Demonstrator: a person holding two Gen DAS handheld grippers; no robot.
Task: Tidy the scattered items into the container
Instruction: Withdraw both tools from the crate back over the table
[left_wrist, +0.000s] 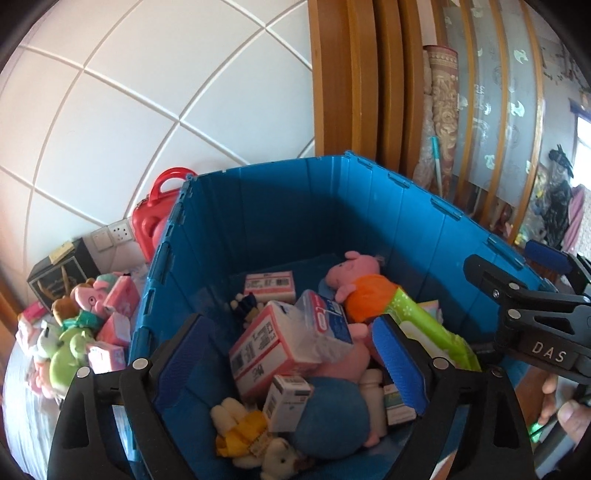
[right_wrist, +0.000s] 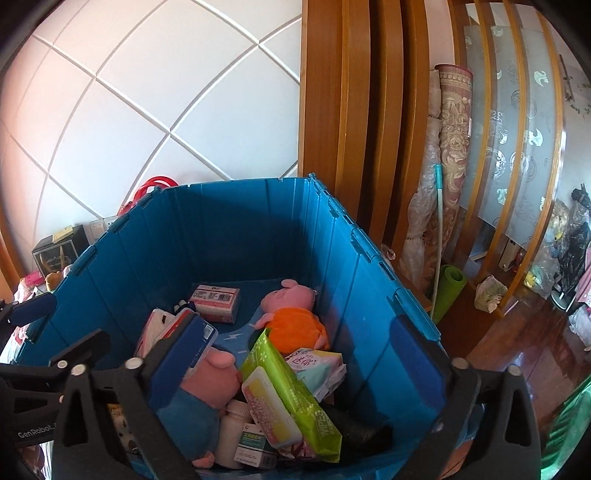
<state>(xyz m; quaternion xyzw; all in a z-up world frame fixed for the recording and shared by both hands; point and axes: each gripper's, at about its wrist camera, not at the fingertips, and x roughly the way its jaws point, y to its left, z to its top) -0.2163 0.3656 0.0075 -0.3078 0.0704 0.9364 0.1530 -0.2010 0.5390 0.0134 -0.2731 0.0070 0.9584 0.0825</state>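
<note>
Left wrist view shows your left gripper spread wide above the near edge of the blue container, its blue pads apart with nothing pressed between them; the toys and boxes seen through the gap lie below in the container. Your right gripper is just as wide, also over the near edge and empty, and it shows from the side at the right of the left view, with part of a hand under it. Inside the container lie a pig plush in an orange dress toward the far right, a pink-and-white box at the far side, a green wipes pack leaning on the right, a larger pig plush in blue near you, a white bottle, and a small plush in yellow at the near left. Only the left view shows the scattered items outside the container on its left: plush toys and pink packets in a heap, with a red case behind them against the tiled wall. Only the right view shows the wooden floor to the right, a rolled green mat and rolled rugs standing by the wooden door frame.
</note>
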